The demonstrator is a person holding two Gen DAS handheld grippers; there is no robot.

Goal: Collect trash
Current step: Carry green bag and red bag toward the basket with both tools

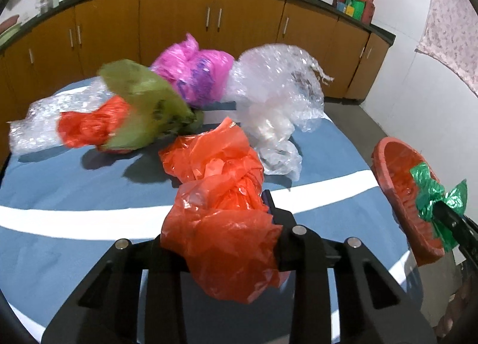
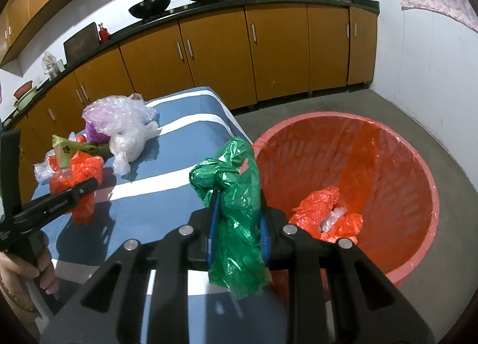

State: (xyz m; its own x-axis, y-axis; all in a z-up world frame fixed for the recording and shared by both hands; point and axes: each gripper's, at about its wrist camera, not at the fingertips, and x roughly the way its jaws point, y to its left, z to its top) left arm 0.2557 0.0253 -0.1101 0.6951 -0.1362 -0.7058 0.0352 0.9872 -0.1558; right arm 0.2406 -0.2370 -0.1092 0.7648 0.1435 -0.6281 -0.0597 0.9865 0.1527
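Already the right gripper [image 2: 239,212], clamped on the green bag [image 2: 236,224], hangs at the bin's [image 2: 418,164] near rim, bin ahead-right; left gripper [image 1: 239,224] pinches the orange bag [image 1: 221,218] over the bedsheet [image 1: 74,188].

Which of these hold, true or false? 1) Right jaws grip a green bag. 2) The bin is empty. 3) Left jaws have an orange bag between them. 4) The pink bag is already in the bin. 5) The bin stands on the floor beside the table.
1) True: the right gripper is shut on the green bag.
2) False: the bin already holds crumpled orange plastic at its bottom.
3) True: the left gripper has the orange bag between its jaws.
4) False: the pink bag lies on the table, among the other bags.
5) True: it stands on the grey floor at the table's edge.
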